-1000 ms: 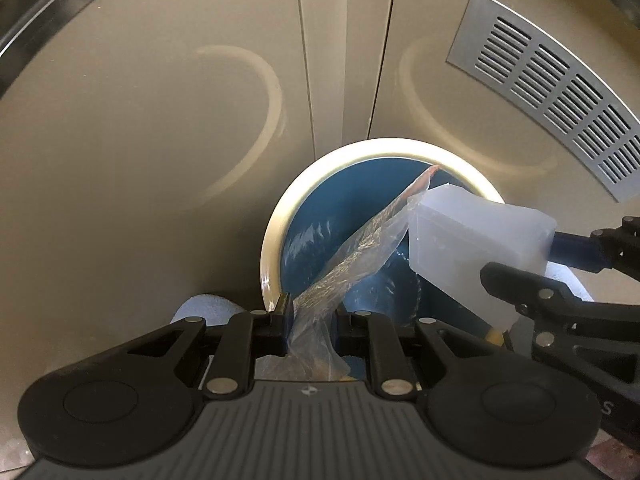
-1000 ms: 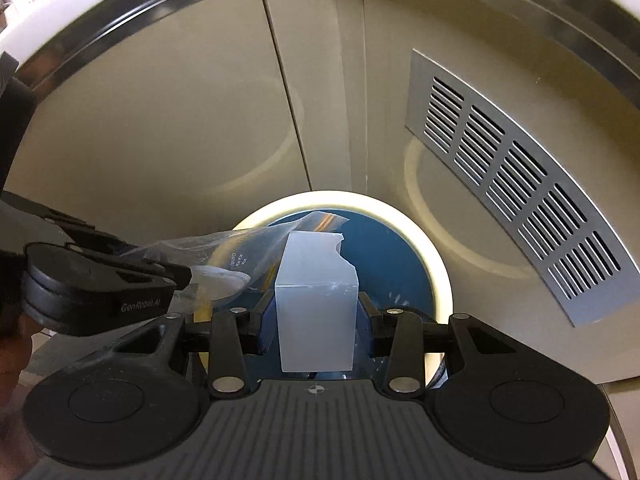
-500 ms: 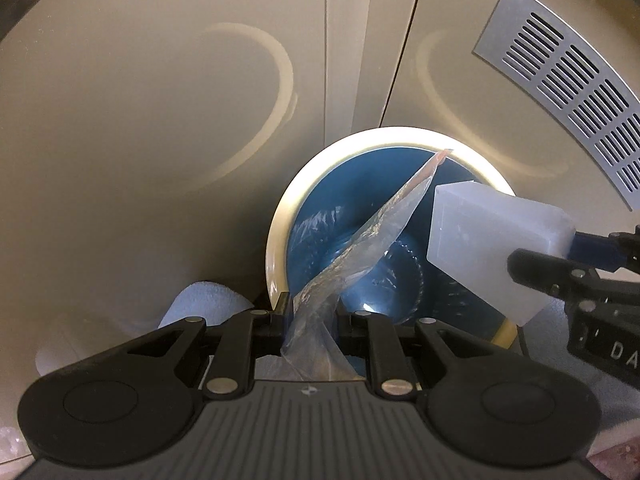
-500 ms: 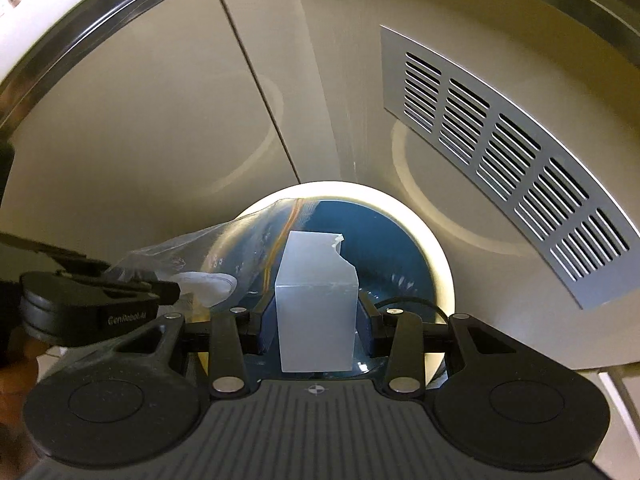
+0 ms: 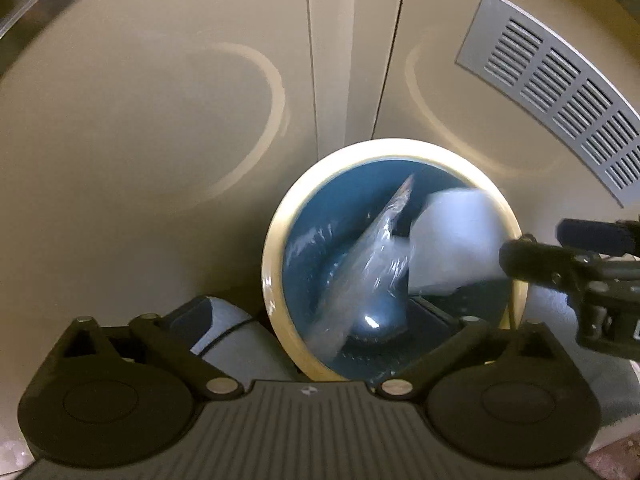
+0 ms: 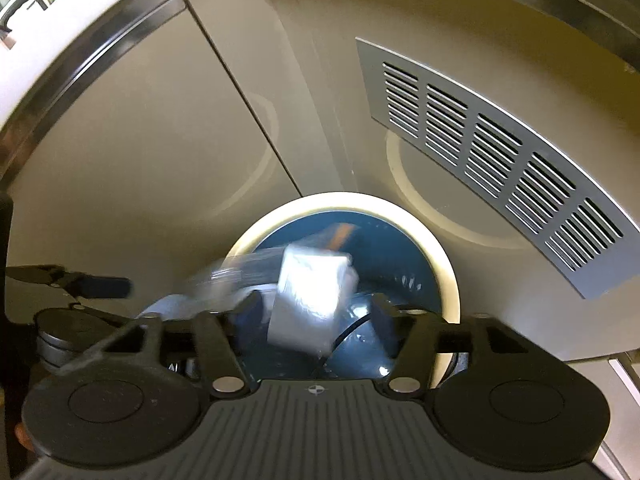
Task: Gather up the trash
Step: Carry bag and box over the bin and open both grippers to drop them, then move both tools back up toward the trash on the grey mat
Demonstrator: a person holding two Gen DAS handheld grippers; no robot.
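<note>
Black plastic frames the scene: two hand-held grippers hang over one round bin, both angled steeply down. The left gripper (image 5: 320, 312) has its jaws spread wide and opening, its fingers well clear of the clear plastic wrapper (image 5: 360, 280), which lies blurred between them over the bin's mouth, touching neither pad. The right gripper (image 6: 316, 308) is opening too, its jaws apart on either side of a translucent white box (image 6: 310, 300); the box is tilted and smeared with motion, and no pad presses on it.

The bin (image 5: 276, 248) has a cream rim and a blue liner (image 5: 344, 184). Both pieces of trash, one wrapper and one white box (image 5: 452, 240), sit within its opening, the box to the right of the wrapper as seen from the left wrist camera. How far down they have gone cannot be told through the blur. From the right wrist camera the wrapper (image 6: 240, 272) trails off to the left of the box, and an orange-edged scrap (image 6: 340, 236) shows beyond it against the liner.

Behind the bin stand beige cabinet panels (image 6: 140, 160), and one grey slotted vent grille (image 6: 500, 160) is set into the right-hand panel.
</note>
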